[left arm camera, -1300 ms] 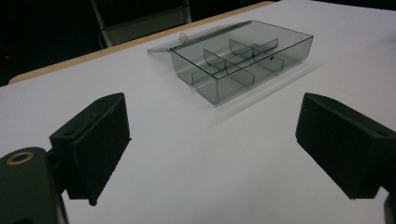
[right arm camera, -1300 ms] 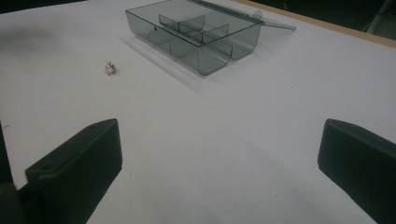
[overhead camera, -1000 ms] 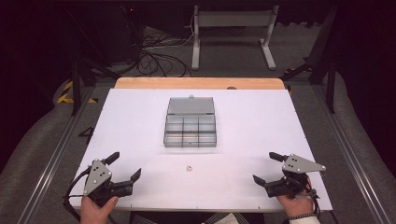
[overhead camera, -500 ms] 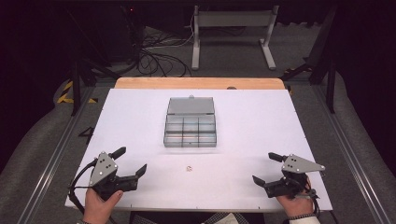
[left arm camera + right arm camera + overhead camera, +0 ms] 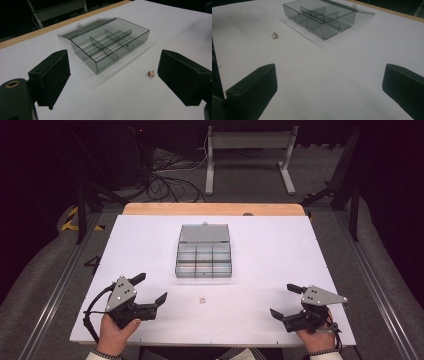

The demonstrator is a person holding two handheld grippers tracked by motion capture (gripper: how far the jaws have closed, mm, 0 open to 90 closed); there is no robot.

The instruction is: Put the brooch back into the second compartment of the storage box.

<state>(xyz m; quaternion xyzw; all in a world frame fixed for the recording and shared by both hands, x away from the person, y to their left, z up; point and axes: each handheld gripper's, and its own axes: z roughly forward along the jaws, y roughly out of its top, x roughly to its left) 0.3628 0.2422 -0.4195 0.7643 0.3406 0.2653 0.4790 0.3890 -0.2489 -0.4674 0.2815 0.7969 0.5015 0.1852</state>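
Observation:
A clear smoky plastic organiser box [image 5: 204, 257] with its lid laid back stands mid-table; its compartments [image 5: 110, 45] [image 5: 322, 17] look empty. In front of it lies a tiny metallic piece [image 5: 202, 300] [image 5: 151, 73] [image 5: 274, 35] on the white tabletop. My left gripper [image 5: 149, 289] [image 5: 113, 80] is open at the near left, aimed toward the piece, which lies just inside its right jaw in the left gripper view. Near the right front edge, my right gripper [image 5: 286, 301] [image 5: 329, 92] is open with nothing between its jaws.
The white tabletop [image 5: 280, 250] has a wooden strip [image 5: 215, 209] along its far edge. Beyond the table stand a metal frame [image 5: 250, 150] and loose cables [image 5: 165, 180] on the floor. Rails run along both table sides.
My left gripper has moved forward and to the right, toward the small piece. The right gripper has stayed in place.

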